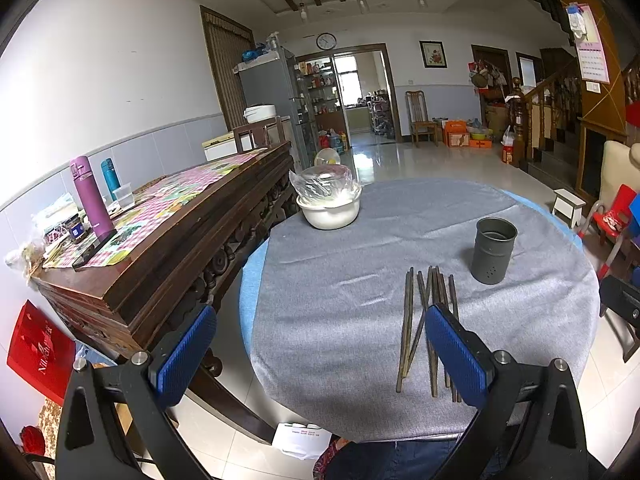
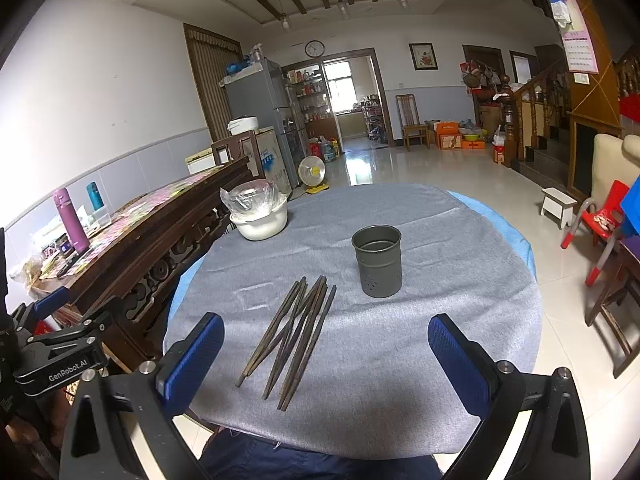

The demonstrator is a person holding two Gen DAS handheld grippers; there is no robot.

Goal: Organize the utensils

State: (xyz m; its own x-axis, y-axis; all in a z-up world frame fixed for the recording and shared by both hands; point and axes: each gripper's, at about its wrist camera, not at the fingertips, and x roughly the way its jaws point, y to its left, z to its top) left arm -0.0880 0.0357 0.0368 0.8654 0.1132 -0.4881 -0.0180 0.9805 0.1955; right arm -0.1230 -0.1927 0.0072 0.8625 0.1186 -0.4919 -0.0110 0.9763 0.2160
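Round table (image 2: 400, 380) under grey cloth fills my view, tiled floor beyond. Far left on it, a white bowl (image 2: 262, 224) with crinkled plastic on top. My left gripper (image 1: 320, 356) hangs over the table's near left edge, jaws spread wide, nothing between. Dark chopsticks (image 2: 294, 332) lie loose in a fanned bundle near centre. Just right and farther, the grey metal holder (image 2: 378, 262) stands upright, apart from them. My right gripper (image 2: 326, 356) is likewise agape, empty.

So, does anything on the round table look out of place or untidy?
Yes. The chopsticks lie loose on the grey tablecloth, fanned and crossing each other, beside the upright metal holder, which looks empty. Nothing seems spilled or damaged.
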